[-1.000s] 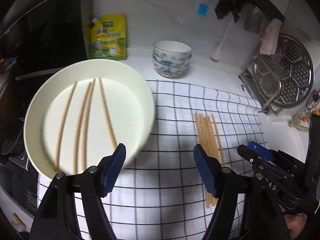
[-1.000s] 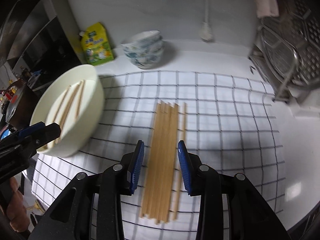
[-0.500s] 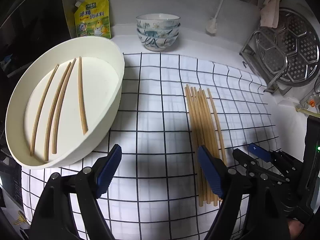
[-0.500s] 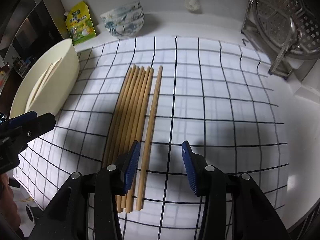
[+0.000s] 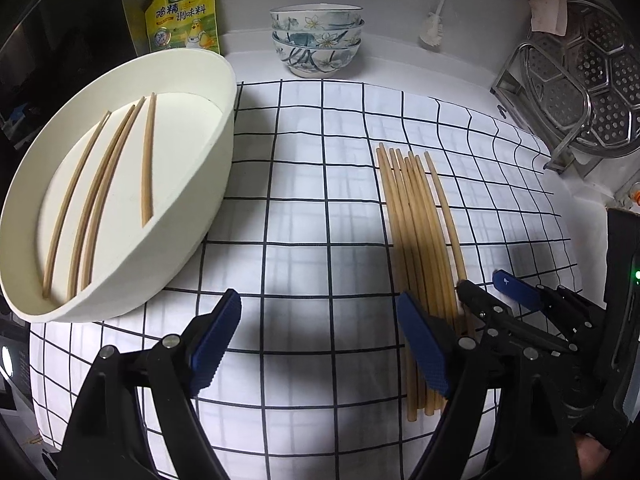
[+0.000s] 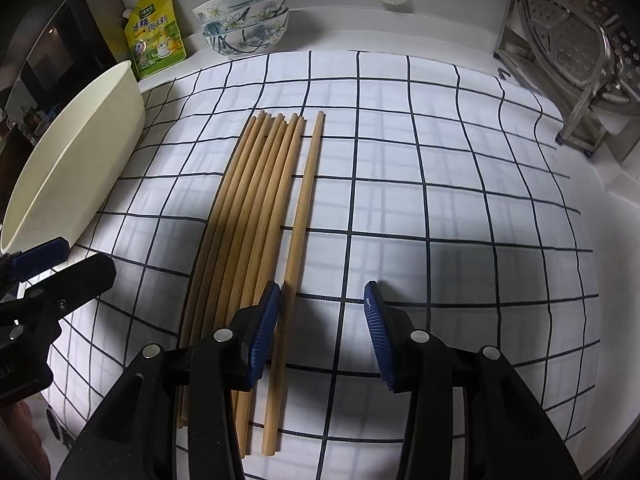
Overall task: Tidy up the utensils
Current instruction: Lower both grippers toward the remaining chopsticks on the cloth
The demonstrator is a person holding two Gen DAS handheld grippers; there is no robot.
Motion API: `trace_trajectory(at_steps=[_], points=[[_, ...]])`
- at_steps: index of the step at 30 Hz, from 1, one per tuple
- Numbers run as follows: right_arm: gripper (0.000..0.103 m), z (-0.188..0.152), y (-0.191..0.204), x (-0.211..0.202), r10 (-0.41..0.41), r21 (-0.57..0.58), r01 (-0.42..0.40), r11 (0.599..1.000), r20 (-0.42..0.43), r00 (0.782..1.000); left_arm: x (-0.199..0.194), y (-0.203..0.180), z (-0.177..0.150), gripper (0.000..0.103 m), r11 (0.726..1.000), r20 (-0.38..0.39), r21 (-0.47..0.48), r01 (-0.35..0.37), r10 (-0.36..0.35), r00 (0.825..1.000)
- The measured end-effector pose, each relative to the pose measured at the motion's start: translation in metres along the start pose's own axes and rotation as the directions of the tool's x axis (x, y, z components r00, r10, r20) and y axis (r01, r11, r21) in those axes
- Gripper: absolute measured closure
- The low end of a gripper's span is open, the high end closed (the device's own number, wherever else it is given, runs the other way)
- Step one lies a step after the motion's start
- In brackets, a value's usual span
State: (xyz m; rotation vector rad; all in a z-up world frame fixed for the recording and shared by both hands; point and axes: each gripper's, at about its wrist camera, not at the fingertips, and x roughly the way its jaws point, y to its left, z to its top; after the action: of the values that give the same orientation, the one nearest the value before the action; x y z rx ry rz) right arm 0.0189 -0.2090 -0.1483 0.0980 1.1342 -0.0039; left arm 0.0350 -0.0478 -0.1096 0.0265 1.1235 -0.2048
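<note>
Several wooden chopsticks (image 5: 420,236) lie side by side on a white checked cloth (image 5: 312,168); they also show in the right wrist view (image 6: 256,208). One chopstick (image 6: 300,216) lies slightly apart on the right. A cream oval basin (image 5: 208,184) at the left holds several more chopsticks (image 5: 100,188). My left gripper (image 5: 320,344) is open and empty over the cloth between basin and bundle. My right gripper (image 6: 322,332) is open and empty, low over the near end of the separate chopstick, its left finger beside it.
Stacked flowered bowls (image 5: 316,40) and a yellow seasoning pouch (image 5: 182,20) stand at the back. A steel rack with a steamer plate (image 5: 580,80) stands at the right. A dark appliance (image 6: 52,52) is at the left. The right gripper shows in the left wrist view (image 5: 516,312).
Both grippers have come lower and closer to the cloth. The right gripper has shifted right, from over the bundle to the separate chopstick, and its jaws have widened. The left gripper moved away from the basin.
</note>
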Motion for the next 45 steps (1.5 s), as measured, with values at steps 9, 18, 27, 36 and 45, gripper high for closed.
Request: trace_trajectory(at_steps=[9, 18, 27, 36, 45], points=[[0.061, -0.002, -0.014, -0.002, -0.016, 0.009, 0.016, 1.0, 0.009, 1.0, 0.014, -0.012, -0.003, 0.023, 1.0, -0.016, 0.016, -0.007, 0.008, 1.0], [0.061, -0.006, -0.047, -0.006, -0.039, 0.06, 0.039, 0.997, 0.014, 0.999, 0.034, -0.025, -0.004, 0.023, 0.998, -0.026, 0.048, -0.027, 0.028, 0.999], [0.061, -0.004, -0.046, -0.009, -0.007, 0.041, 0.006, 0.999, 0.03, 1.0, 0.041, -0.029, -0.007, 0.021, 0.996, -0.028, 0.074, -0.058, 0.06, 0.998], [0.061, -0.001, -0.043, -0.005, 0.014, 0.021, -0.015, 1.0, 0.028, 1.0, 0.038, -0.027, -0.01, 0.015, 0.992, -0.021, 0.087, -0.095, 0.097, 0.995], [0.061, -0.002, -0.047, -0.007, 0.008, 0.029, -0.009, 1.0, 0.03, 1.0, 0.046, -0.037, -0.004, 0.016, 0.988, -0.028, 0.109, -0.11, 0.114, 0.993]])
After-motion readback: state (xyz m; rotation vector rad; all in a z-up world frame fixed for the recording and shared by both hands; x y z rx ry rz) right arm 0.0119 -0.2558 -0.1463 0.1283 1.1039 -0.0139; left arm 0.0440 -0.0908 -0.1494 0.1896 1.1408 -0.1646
